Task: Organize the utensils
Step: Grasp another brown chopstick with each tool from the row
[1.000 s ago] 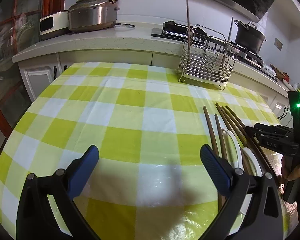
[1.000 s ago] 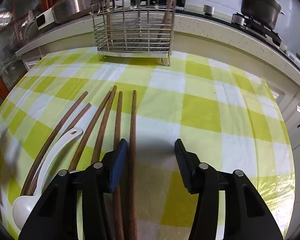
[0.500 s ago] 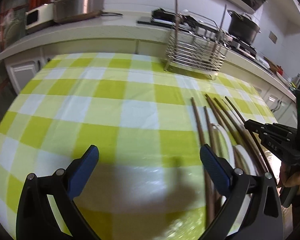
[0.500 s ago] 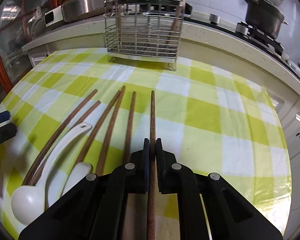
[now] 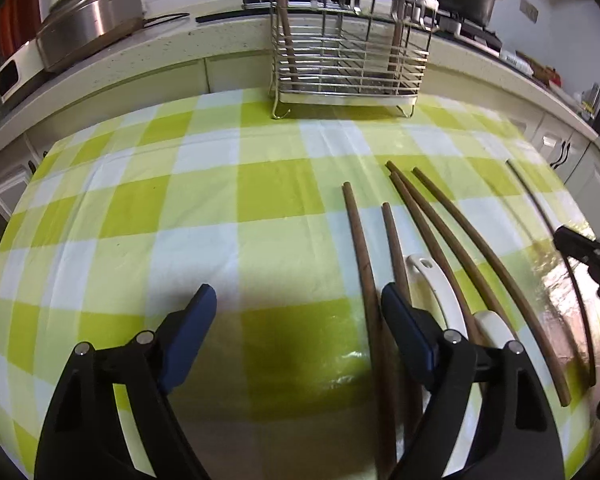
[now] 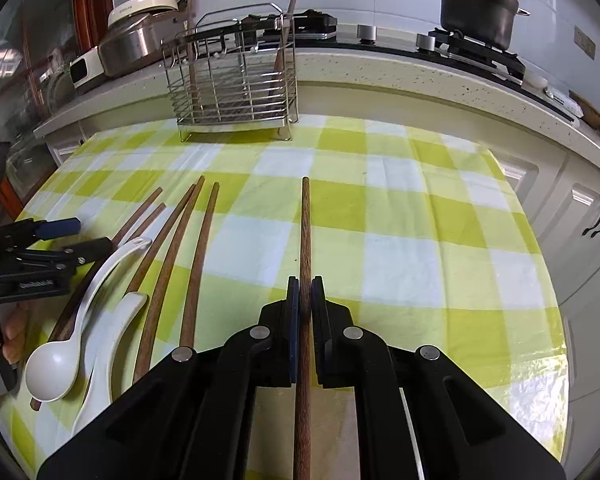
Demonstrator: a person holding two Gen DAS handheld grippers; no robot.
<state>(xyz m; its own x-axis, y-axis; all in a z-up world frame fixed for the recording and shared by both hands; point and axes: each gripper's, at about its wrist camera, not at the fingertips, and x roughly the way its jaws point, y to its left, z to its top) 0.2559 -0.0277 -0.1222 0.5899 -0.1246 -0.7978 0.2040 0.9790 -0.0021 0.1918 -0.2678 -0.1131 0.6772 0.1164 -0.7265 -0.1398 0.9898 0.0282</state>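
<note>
Right gripper fingers clamping long brown wooden chopstick, stick running straight ahead between pads, tip pointing toward steel wire utensil rack at far edge of checked tabletop. Keeping stick level while lifting, then tipping into rack. Left gripper fingers closing around leftmost wooden chopstick, not yet gripping.

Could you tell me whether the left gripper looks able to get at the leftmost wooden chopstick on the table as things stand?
Probably yes. The left gripper, its jaws closing, already has the leftmost chopstick just inside its right-hand pad, and bare tablecloth lies on its other side; nothing blocks it.
</note>
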